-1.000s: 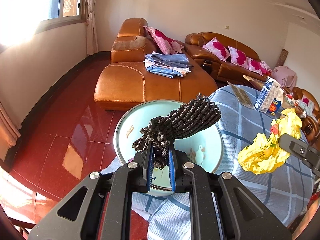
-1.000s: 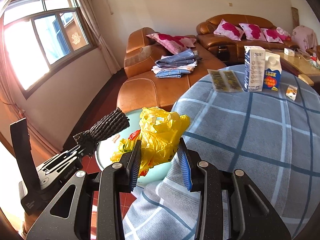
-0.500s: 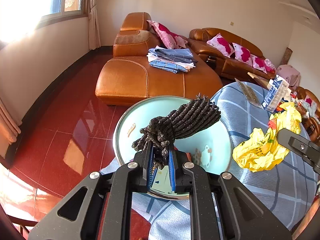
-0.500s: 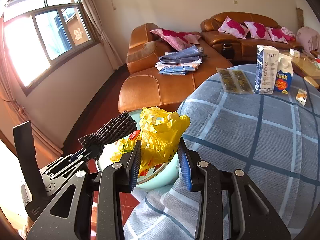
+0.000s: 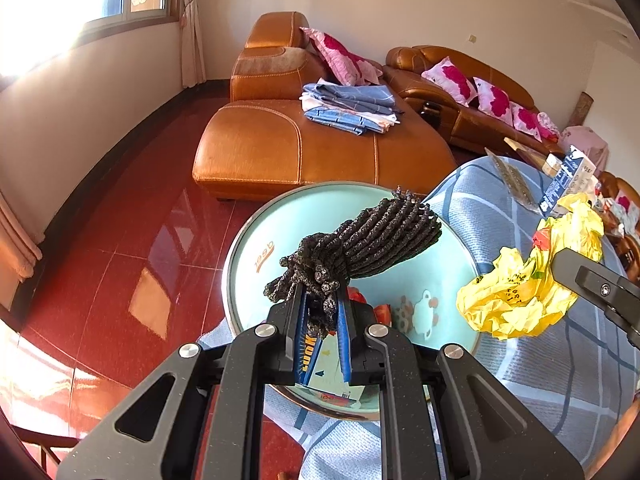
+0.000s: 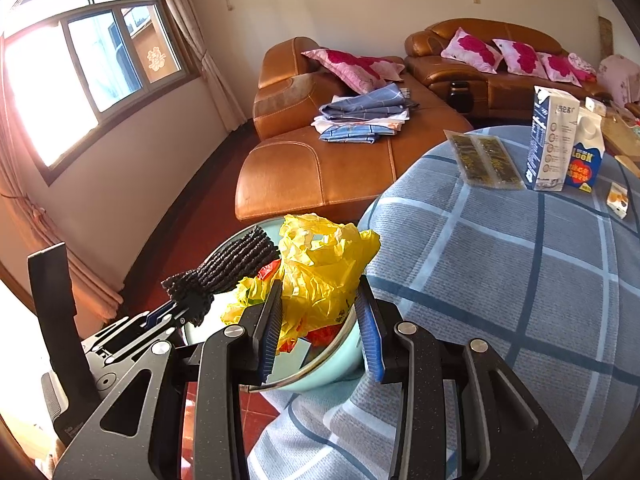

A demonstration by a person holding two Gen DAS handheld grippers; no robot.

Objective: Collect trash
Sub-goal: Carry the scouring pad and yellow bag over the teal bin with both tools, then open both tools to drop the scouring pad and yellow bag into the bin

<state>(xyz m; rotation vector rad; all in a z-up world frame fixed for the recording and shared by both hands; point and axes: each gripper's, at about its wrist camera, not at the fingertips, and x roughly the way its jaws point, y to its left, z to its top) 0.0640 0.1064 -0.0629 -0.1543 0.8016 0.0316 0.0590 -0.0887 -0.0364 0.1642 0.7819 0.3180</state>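
Observation:
My left gripper (image 5: 320, 312) is shut on a black knitted rag (image 5: 368, 236) and holds it above a light-blue basin (image 5: 256, 240) at the table's edge. The basin holds a carton and red wrappers (image 5: 328, 364). My right gripper (image 6: 320, 320) is shut on a crumpled yellow plastic bag (image 6: 324, 264), held over the basin's rim (image 6: 320, 376). The left wrist view shows the bag (image 5: 520, 296) at the basin's right side. The right wrist view shows the rag (image 6: 232, 268) just left of the bag.
The round table has a blue checked cloth (image 6: 500, 280). On its far side stand two milk cartons (image 6: 560, 144), flat snack packets (image 6: 484, 164) and a small box (image 6: 618, 200). An orange leather sofa (image 5: 300, 148) with folded clothes stands behind, red tiled floor (image 5: 120, 260) to the left.
Both grippers have moved closer to the basin with their loads still held. The yellow bag now hangs over the basin's right rim, close beside the rag.

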